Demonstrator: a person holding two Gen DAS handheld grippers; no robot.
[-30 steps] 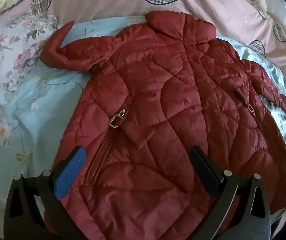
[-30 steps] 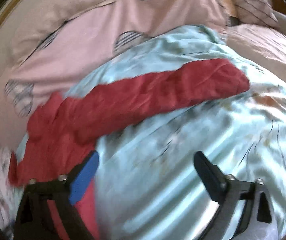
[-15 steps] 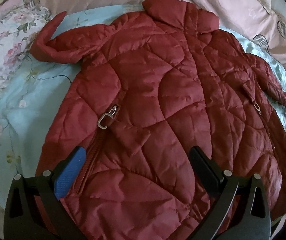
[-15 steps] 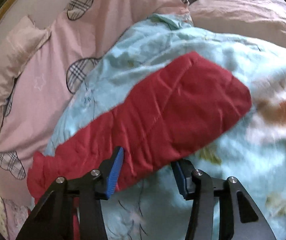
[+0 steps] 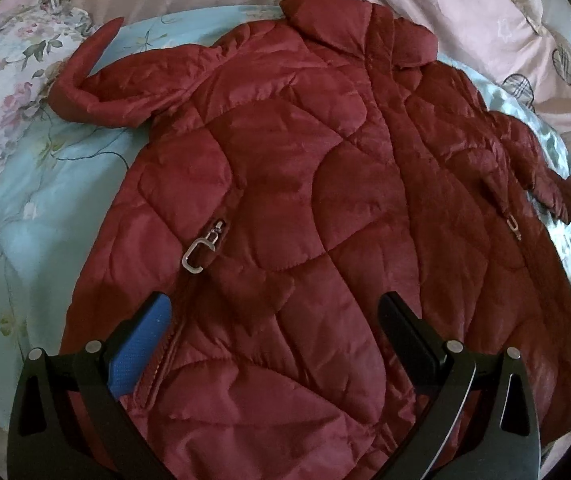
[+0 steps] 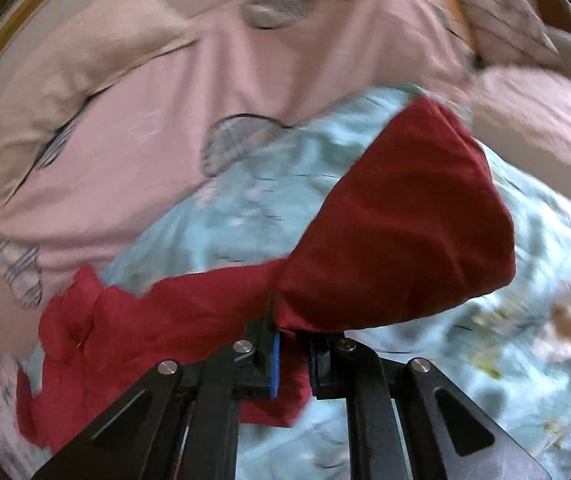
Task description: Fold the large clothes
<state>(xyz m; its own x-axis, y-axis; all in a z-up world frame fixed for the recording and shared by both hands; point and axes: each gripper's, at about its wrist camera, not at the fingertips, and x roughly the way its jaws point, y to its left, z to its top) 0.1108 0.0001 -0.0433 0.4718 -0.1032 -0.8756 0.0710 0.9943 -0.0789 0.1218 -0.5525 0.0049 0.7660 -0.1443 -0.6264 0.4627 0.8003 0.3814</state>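
Note:
A dark red quilted jacket (image 5: 305,184) lies spread front-up on the bed, collar at the far side, with a metal zipper pull (image 5: 203,250) on its left pocket. My left gripper (image 5: 273,320) is open and hovers over the jacket's lower part, holding nothing. One sleeve (image 5: 97,92) lies out to the left. My right gripper (image 6: 293,344) is shut on the other sleeve (image 6: 405,240) near its cuff, and the sleeve bunches and lifts off the light blue quilt (image 6: 245,216). That view is blurred.
The jacket rests on a light blue floral quilt (image 5: 37,208). A pink sheet with plaid hearts (image 5: 485,12) lies beyond it, and white floral bedding (image 5: 1,92) lies at the left. Pink pillows (image 6: 545,120) lie at the right in the right wrist view.
My right gripper has closed on the jacket's sleeve and raised it. My left gripper has stayed open and moved slightly forward over the jacket.

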